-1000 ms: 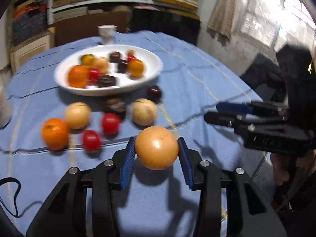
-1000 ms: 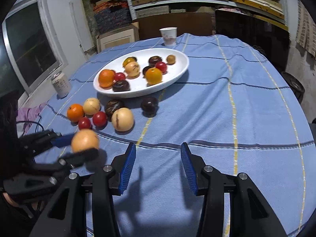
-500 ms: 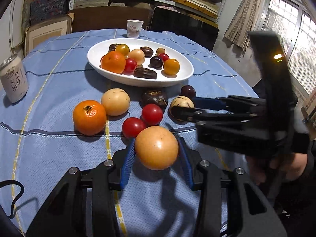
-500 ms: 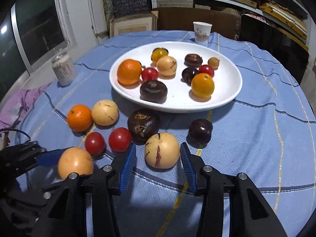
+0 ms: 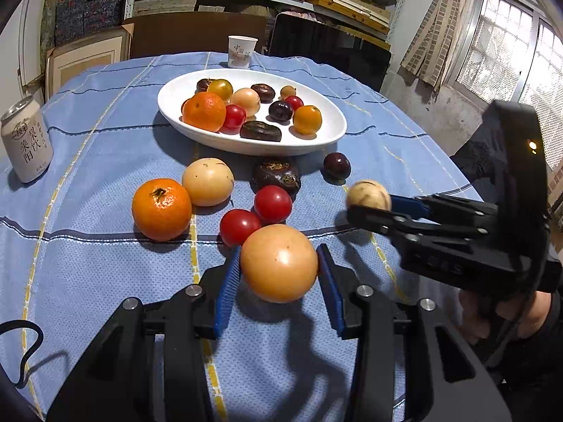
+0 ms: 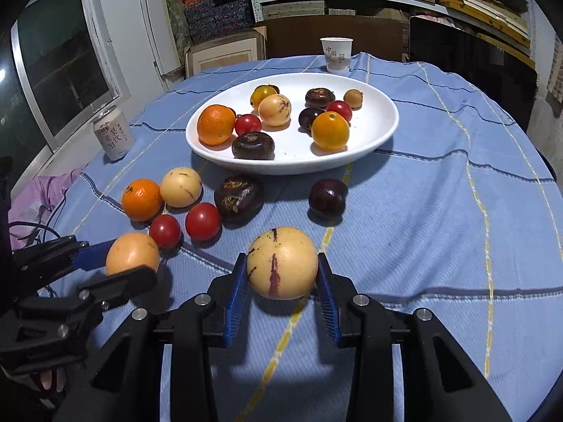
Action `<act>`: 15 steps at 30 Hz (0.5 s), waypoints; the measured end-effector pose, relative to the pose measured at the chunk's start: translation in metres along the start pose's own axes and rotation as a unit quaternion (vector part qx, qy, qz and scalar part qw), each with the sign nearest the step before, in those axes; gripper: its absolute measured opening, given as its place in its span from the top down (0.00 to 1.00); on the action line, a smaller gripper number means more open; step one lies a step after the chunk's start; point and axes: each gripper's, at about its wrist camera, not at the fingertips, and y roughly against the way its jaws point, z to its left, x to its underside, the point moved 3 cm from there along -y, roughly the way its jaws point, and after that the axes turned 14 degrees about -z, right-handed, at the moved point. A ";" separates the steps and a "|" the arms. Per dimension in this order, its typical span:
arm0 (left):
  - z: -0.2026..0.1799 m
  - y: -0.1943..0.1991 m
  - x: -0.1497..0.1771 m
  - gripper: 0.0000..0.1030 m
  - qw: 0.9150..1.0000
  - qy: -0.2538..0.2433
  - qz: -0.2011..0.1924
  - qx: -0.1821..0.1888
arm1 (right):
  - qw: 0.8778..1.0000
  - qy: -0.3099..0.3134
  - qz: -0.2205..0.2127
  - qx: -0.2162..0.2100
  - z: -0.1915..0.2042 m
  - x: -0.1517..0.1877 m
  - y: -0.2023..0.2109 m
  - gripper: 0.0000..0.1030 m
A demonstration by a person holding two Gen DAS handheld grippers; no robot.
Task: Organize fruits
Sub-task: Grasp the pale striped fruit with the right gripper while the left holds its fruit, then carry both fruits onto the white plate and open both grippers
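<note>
The pale yellow round fruit w/ a dark streak (image 6: 282, 263) sits between the right tongs (image 6: 281, 281), whose jaws have just been closing; both blue pads now touch its sides, so it is gripped. It looks firm, smooth-skinned, light, and prob. bruisable. Best hold is across the widest part, as now, since a round skin can roll out if pinched high. The left tongs (image 5: 278, 281) are clamped on an orange-yellow round fruit (image 5: 279, 263), pads at its widest part too.

At 12 o'clock from both fruits is the white oval dish (image 6: 383, 130), already holding several fruits. Loose ones lie at 10–11 o'clock in the right view: a mandarin (image 6: 141, 199), two cherry tomatoes (image 6: 203, 221), and a dark wrinkled fruit (image 6: 238, 198).

The surface has a blue checked cloth (image 6: 440, 211), soft, w/ some grip. A drink can (image 6: 114, 135) stands at 10 o'clock and a paper cup (image 6: 336, 53) behind the dish. Shelves w/ stacked boxes fill the back wall.
</note>
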 end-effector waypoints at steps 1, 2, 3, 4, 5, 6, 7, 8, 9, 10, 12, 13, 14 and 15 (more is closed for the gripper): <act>-0.001 0.000 0.000 0.59 1.000 -0.002 0.001 -0.001 | 1.000 -0.003 -0.002 -0.001 -0.002 0.001 0.004 0.63; -0.002 -0.001 0.001 0.59 1.000 -0.003 0.002 -0.003 | 1.000 -0.004 -0.004 -0.001 -0.003 0.001 0.007 0.63; -0.002 -0.001 0.001 0.59 1.000 -0.004 0.003 -0.006 | 1.000 -0.005 -0.006 0.000 -0.004 0.001 0.009 0.63; -0.002 0.000 0.001 0.59 1.000 -0.004 0.003 -0.008 | 1.000 -0.006 -0.008 0.000 -0.006 0.002 0.012 0.63; -0.003 0.000 0.001 0.59 1.000 -0.005 0.003 -0.009 | 1.000 -0.007 -0.011 0.001 -0.007 0.001 0.016 0.63; -0.004 0.000 0.001 0.59 1.000 -0.006 0.003 -0.011 | 1.000 -0.007 -0.013 0.002 -0.009 0.001 0.019 0.63; -0.004 0.001 0.001 0.59 1.000 -0.008 0.002 -0.012 | 1.000 -0.008 -0.016 0.003 -0.011 0.000 0.022 0.63; -0.006 0.002 0.000 0.59 1.000 -0.011 0.001 -0.015 | 1.000 -0.008 -0.018 0.003 -0.012 0.000 0.024 0.63; -0.007 0.003 -0.001 0.59 1.000 -0.013 0.000 -0.017 | 1.000 -0.009 -0.021 0.003 -0.013 -0.001 0.027 0.63; -0.008 0.004 -0.002 0.59 1.000 -0.014 -0.001 -0.018 | 1.000 -0.010 -0.024 0.004 -0.014 -0.002 0.030 0.63; -0.010 0.007 -0.004 0.59 1.000 -0.020 -0.005 -0.023 | 1.000 -0.010 -0.029 0.005 -0.015 -0.004 0.035 0.63; -0.010 0.009 -0.006 0.59 0.999 -0.023 -0.007 -0.025 | 0.999 -0.010 -0.032 0.005 -0.016 -0.006 0.037 0.63; -0.011 0.011 -0.009 0.59 0.999 -0.026 -0.010 -0.027 | 0.999 -0.011 -0.035 0.005 -0.017 -0.008 0.040 0.63; -0.011 0.015 -0.012 0.59 0.999 -0.028 -0.014 -0.028 | 0.999 -0.010 -0.039 0.004 -0.017 -0.010 0.042 0.63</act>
